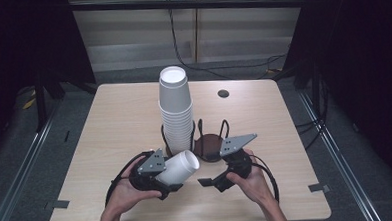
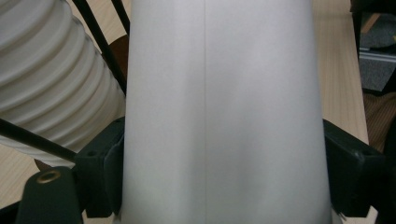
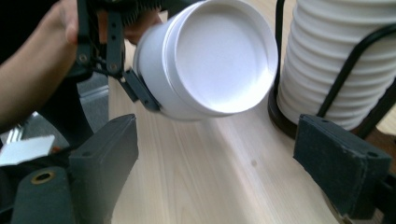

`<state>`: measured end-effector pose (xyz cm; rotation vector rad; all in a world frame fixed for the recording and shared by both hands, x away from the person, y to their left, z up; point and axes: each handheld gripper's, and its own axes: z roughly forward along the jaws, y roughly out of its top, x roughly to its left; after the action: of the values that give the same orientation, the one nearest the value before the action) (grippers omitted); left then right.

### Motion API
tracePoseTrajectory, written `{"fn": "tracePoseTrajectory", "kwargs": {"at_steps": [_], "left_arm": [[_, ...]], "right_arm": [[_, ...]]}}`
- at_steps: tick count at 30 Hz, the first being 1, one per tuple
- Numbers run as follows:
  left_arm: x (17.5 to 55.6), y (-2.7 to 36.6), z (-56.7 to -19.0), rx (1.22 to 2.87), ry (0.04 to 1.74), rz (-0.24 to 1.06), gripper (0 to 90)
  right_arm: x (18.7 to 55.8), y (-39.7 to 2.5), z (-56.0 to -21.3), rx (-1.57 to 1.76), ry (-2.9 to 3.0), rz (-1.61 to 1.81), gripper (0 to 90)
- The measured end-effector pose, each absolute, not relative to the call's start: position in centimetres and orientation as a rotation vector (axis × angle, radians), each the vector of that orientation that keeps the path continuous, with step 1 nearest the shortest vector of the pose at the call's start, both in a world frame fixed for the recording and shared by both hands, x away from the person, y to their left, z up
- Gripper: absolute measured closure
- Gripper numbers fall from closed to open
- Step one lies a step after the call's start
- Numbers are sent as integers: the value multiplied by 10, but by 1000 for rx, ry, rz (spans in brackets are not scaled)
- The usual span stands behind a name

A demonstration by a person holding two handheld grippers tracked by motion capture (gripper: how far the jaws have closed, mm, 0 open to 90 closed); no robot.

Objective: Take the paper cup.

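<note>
Nearest me, my left hand-held gripper [image 1: 159, 178] is clamped around one white cup [image 1: 179, 168], tilted on its side above the surface [image 1: 119, 119], base toward my right hand-held gripper [image 1: 222, 177], whose jaws stand wide and empty. I judge the job midway: one cup is pulled free and not yet placed; the stack [image 1: 175, 109] sits in its wire holder [image 1: 211, 140]. Pale wood top, dark room, grey floor, cables behind.

The stack of cups [image 1: 175, 109] stands in the rack [image 1: 208, 140] mid-table. My left gripper [image 1: 173, 177] holds one cup [image 1: 179, 169] before it; my right gripper [image 1: 213, 182] sits just right.
</note>
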<state>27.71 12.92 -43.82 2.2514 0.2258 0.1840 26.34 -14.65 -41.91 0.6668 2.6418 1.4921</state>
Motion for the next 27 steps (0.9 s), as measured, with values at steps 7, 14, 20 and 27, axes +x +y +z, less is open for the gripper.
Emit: {"fn": "tracePoseTrajectory", "kwargs": {"at_steps": [7,14,20,27], "left_arm": [[273,121,-437,2307,194,207,164],[272,116,-438,2344,147,173,164],[272,112,-436,2371,118,163,164],[272,102,-438,2417,74,161,164]], "right_arm": [[259,-148,-422,639,2702,1373,149],[260,-145,-424,615,2758,1296,138],[263,-145,-425,586,2795,1273,135],[265,-140,-425,553,2866,1177,142]]}}
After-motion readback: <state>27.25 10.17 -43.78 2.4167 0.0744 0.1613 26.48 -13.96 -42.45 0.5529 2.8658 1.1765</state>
